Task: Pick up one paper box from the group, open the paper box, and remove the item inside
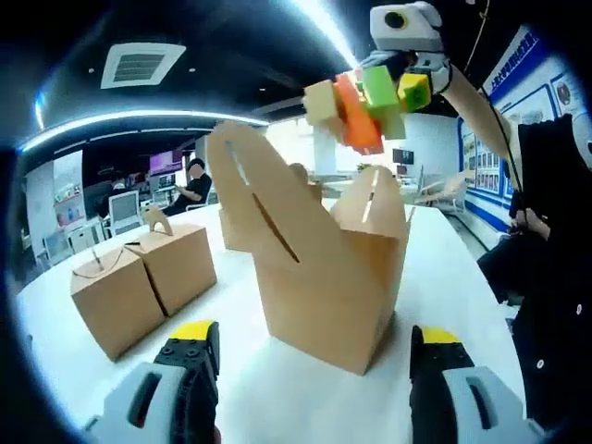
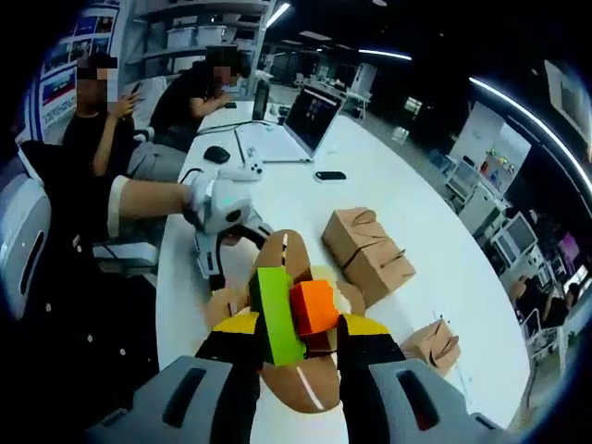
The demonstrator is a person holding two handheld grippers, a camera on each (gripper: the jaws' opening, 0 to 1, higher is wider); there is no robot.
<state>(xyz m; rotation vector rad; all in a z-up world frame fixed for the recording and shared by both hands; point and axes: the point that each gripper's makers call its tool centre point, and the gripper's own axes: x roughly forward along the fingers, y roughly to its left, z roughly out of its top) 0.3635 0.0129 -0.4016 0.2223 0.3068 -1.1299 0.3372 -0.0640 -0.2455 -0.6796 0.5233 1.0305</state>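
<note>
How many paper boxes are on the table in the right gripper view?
4. An open paper box sits directly below the right gripper; two closed boxes sit side by side mid-table; a fourth box sits nearer the table edge. Others may be hidden behind the gripper.

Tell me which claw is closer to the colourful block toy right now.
Right. The right claw is shut on the block toy, holding it above the open paper box. The left claw sits open, low at the box's base, well below the toy.
</note>
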